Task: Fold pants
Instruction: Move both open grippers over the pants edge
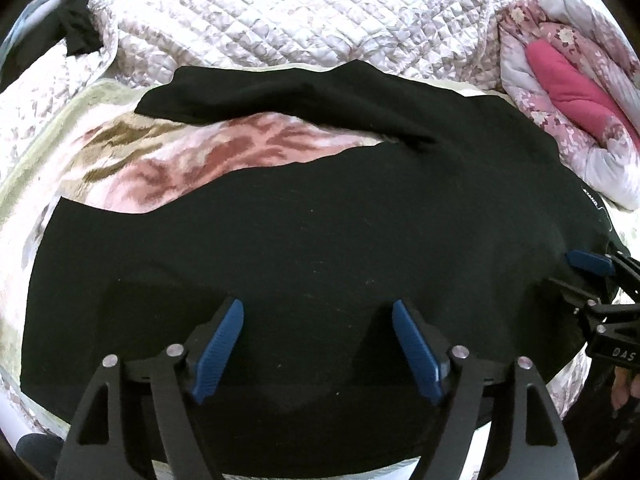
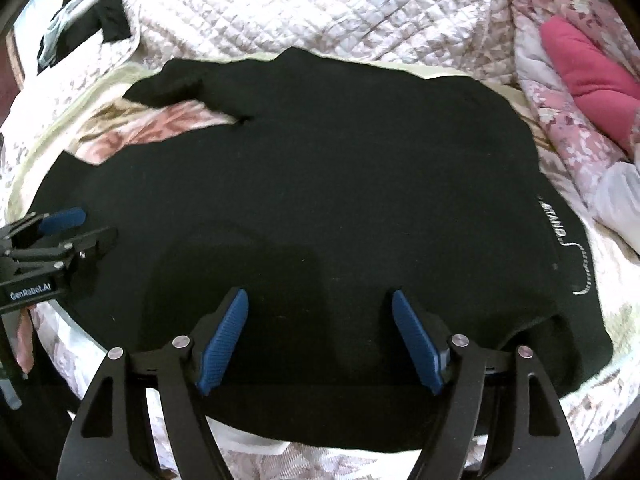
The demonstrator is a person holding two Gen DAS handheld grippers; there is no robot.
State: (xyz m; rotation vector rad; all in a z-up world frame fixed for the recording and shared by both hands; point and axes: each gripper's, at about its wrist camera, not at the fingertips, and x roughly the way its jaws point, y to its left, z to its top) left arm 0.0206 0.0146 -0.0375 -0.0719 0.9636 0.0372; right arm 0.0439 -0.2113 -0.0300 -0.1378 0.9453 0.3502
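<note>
Black pants [image 1: 320, 220] lie spread on a bed, legs running to the left and the waist with white lettering [image 2: 560, 232] to the right. The two legs part at the far left, showing a pink patterned blanket [image 1: 224, 152] between them. My left gripper [image 1: 318, 308] is open and empty, hovering over the near leg. My right gripper [image 2: 320, 298] is open and empty over the near side of the seat. Each gripper shows at the edge of the other's view: the right gripper [image 1: 576, 276] and the left gripper [image 2: 76, 226].
A white quilted bedspread [image 1: 260, 12] covers the far side of the bed. A bunched pink floral duvet [image 1: 568, 80] lies at the right. Dark clothes [image 2: 108, 12] hang at the far left. The near bed edge [image 2: 248, 456] runs just below the pants.
</note>
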